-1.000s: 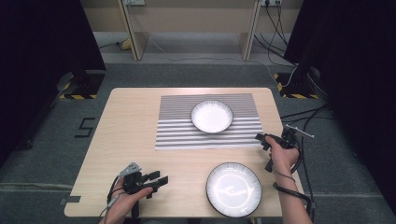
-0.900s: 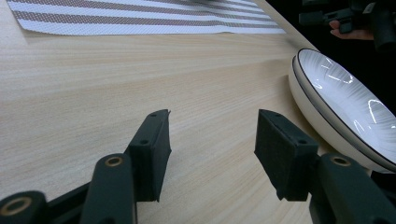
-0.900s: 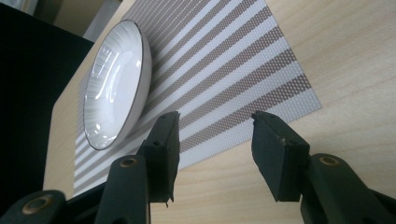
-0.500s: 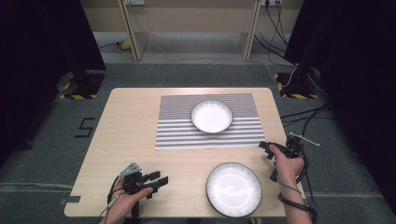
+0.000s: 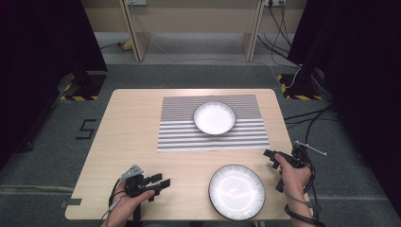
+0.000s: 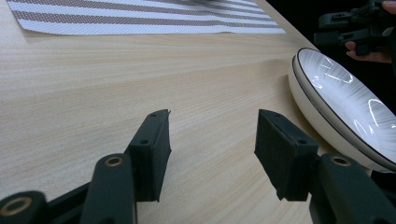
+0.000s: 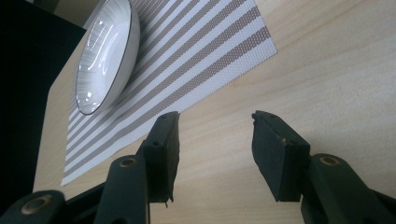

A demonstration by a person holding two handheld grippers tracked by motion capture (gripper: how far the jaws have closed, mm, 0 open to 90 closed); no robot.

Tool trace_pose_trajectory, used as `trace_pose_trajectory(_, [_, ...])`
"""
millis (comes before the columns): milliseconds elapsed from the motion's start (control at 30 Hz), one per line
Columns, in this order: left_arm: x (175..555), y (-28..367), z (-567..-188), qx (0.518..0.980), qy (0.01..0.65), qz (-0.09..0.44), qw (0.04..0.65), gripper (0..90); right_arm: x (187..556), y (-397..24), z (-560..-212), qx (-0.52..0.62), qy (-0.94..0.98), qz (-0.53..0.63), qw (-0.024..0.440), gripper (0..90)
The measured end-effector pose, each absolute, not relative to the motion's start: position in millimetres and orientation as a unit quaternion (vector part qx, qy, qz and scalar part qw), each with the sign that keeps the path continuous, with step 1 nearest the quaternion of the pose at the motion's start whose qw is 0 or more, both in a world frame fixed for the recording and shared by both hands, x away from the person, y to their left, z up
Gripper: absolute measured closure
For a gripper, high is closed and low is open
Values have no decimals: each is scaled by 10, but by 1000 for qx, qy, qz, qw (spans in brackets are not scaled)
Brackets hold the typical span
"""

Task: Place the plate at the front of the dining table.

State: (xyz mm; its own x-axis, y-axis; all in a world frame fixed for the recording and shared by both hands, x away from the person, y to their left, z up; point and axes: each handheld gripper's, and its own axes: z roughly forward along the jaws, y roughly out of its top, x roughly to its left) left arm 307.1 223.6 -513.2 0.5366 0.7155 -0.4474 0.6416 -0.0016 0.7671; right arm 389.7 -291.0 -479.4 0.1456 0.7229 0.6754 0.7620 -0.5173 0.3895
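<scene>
My right hand-held gripper (image 5: 270, 156) hangs with jaws spread and nothing between them, just off the near plate (image 5: 237, 191) at about its two o'clock. That plate sits bare at the counter (image 5: 137, 127) front edge; the other plate (image 5: 214, 117) rests on the striped mat (image 5: 179, 137) at twelve. My left hand-held gripper (image 5: 161, 183), also gaping and empty, waits at nine. I judge I'm mid-approach: next I must drop onto the near rim.

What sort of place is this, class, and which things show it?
Probably a recording lab, not a dining room: a wooden table staged with a striped placemat, black curtains at both sides, and cables across grey carpet.
</scene>
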Motion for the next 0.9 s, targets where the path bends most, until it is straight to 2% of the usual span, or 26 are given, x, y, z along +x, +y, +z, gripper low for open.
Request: trace_pose_trajectory(900, [3066, 2234, -5128, 706, 480, 36, 519, 447, 3424, -3047, -4844, -754, -500, -426, 8, 517])
